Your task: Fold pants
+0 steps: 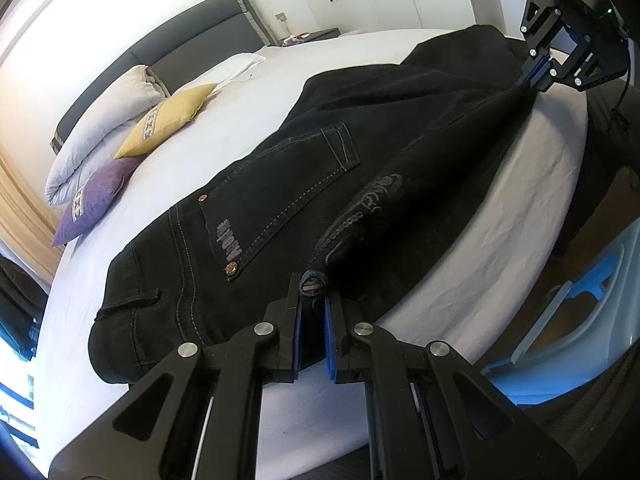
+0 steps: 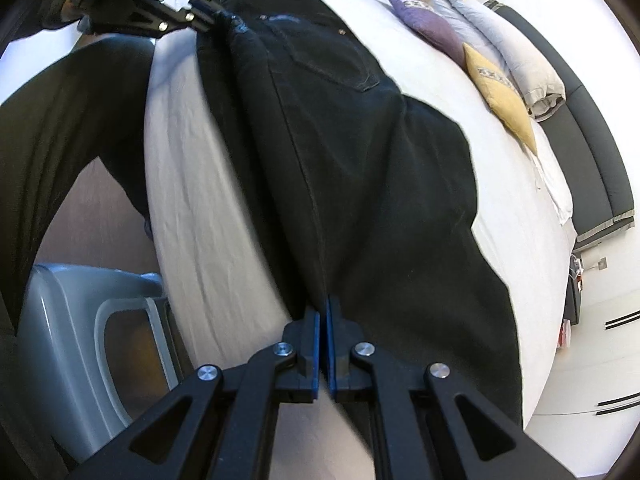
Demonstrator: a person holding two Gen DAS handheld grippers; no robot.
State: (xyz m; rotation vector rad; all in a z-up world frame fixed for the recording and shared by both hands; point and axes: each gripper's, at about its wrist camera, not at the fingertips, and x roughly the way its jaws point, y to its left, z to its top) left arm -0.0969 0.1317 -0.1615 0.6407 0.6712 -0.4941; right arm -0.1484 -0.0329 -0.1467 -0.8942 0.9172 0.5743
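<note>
Black jeans [image 1: 320, 168] lie on the white bed [image 1: 280, 68] near its front edge, back pockets up. My left gripper [image 1: 312, 300] is shut on the waistband end, with cloth bunched between its blue pads. My right gripper [image 2: 323, 312] is shut on the leg end of the jeans [image 2: 360, 160]. The edge between the two grippers is lifted and pulled taut. The right gripper also shows in the left wrist view [image 1: 534, 74] at the top right. The left gripper shows in the right wrist view [image 2: 216, 14] at the top left.
A purple cushion [image 1: 94, 204], a yellow cushion [image 1: 168, 124] and a folded grey duvet [image 1: 100, 120] lie by the dark headboard [image 1: 180, 36]. A grey-blue plastic bin [image 2: 80, 344] stands on the floor beside the bed. The person's dark-clad legs [image 2: 60, 128] are beside the bed edge.
</note>
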